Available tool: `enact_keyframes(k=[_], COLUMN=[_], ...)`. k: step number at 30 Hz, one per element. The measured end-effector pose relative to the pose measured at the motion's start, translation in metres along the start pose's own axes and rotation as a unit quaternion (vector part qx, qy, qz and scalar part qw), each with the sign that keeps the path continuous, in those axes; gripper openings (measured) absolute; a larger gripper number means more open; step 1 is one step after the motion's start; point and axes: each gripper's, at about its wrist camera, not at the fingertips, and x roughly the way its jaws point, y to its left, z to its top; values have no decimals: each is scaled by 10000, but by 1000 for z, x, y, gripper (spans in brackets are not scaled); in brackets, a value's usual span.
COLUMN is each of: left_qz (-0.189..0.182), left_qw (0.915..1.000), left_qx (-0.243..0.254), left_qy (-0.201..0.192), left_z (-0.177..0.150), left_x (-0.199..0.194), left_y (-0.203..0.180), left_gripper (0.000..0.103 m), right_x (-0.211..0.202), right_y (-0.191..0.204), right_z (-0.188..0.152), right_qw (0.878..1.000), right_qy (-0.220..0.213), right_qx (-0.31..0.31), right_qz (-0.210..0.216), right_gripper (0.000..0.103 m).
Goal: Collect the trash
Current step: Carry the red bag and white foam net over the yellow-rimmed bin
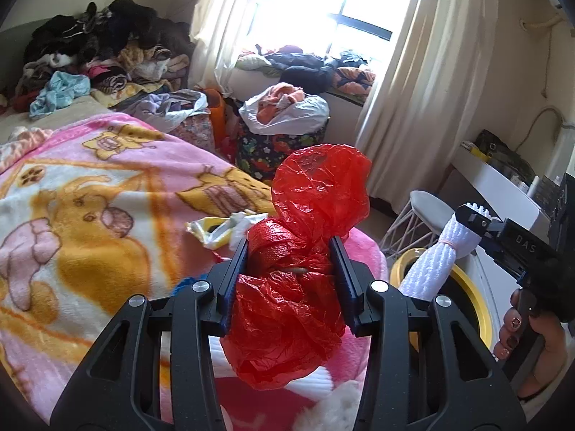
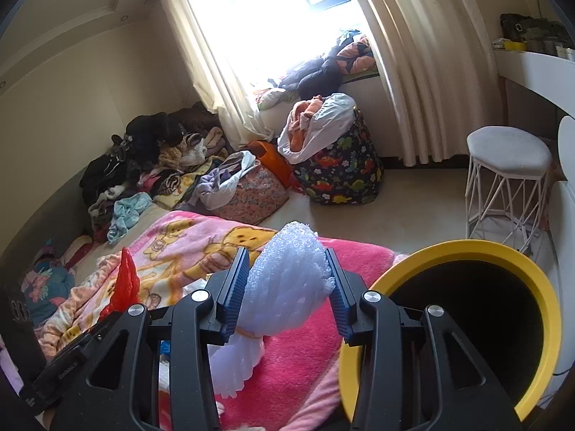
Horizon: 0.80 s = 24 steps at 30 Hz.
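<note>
My left gripper (image 1: 289, 251) is shut on a crumpled red plastic bag (image 1: 309, 222), which bulges above and below the blue pads and hangs over the pink blanket. My right gripper (image 2: 287, 269) is shut on a white foam net wrap (image 2: 284, 287) bound with a rubber band; the wrap (image 1: 436, 255) also shows at the right of the left wrist view, with a hand (image 1: 521, 330) on that tool. A yellow-rimmed bin (image 2: 539, 309) with a dark inside stands just right of the right gripper. A tip of the red bag (image 2: 125, 280) shows at left.
A pink cartoon blanket (image 1: 90, 197) covers the bed, with a yellow-white wrapper (image 1: 215, 230) lying on it. Clothes are piled at the bed's far end (image 1: 100, 43) and on the window ledge. A dinosaur-print bag (image 2: 341, 172) full of laundry, a white stool (image 2: 506, 165) and a white desk (image 2: 532, 68) stand around.
</note>
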Motion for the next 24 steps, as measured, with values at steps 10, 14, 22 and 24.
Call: enact_keyframes(k=[10, 14, 22, 24], left_qz=[-209, -269, -395, -419], left_qw=[9996, 9992, 9982, 9979], left_qx=[191, 274, 408, 444], left_qy=[87, 131, 200, 215], left_z=[-3, -5, -8, -9], left_x=[8, 12, 19, 21], left_y=[-27, -35, -52, -57], left_gripper=[37, 37, 37, 37], right_x=[-14, -19, -25, -25], right_y=[-19, -28, -47, -52], right_z=[1, 2, 2, 3], right_qw=[9993, 9985, 9972, 9968], right_qy=[-177, -251, -313, -331], right_qx=[53, 67, 184, 176], right_qz=[-327, -473, -654, -704], right_gripper=[40, 40, 40, 40])
